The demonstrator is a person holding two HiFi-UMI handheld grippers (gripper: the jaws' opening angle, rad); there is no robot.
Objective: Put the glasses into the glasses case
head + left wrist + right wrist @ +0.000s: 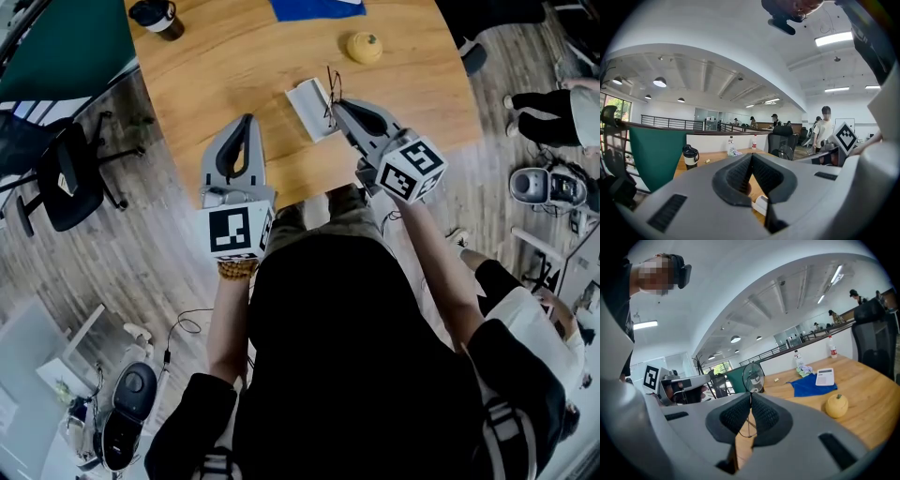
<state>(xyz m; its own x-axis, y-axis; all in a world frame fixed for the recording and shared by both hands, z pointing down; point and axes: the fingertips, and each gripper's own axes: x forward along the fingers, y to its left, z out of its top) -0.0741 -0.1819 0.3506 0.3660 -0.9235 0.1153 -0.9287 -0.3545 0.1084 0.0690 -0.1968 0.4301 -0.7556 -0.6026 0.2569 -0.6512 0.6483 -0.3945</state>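
The round wooden table (225, 66) fills the upper part of the head view, with the person standing at its near edge and a gripper in each hand. A blue cloth (314, 7) lies at the far edge, and the right gripper view shows a white calculator (824, 377) resting on it. A dark tumbler with a pale band (157, 16) stands at the far left. A small yellow gourd-shaped object (365, 47) sits to the right, well apart from both grippers.

The left claw (247, 120) hangs over the near left part of the table. In the left gripper view its jaws meet at the tips with nothing between them (751, 155). The white glasses case (761, 204) shows on the wood through the gap below the tips.

The right claw (336, 101) reaches in from the right and is closed on the glasses (751, 376). In the right gripper view the thin wire frame is pinched between the dark pads. One round lens stands above the tips and more wire hangs below them.

The glasses case (307, 108) lies on the table between the two claws, nearer the right one. In the head view the held glasses (331, 89) sit at the case's right edge. Whether they touch it cannot be made out.
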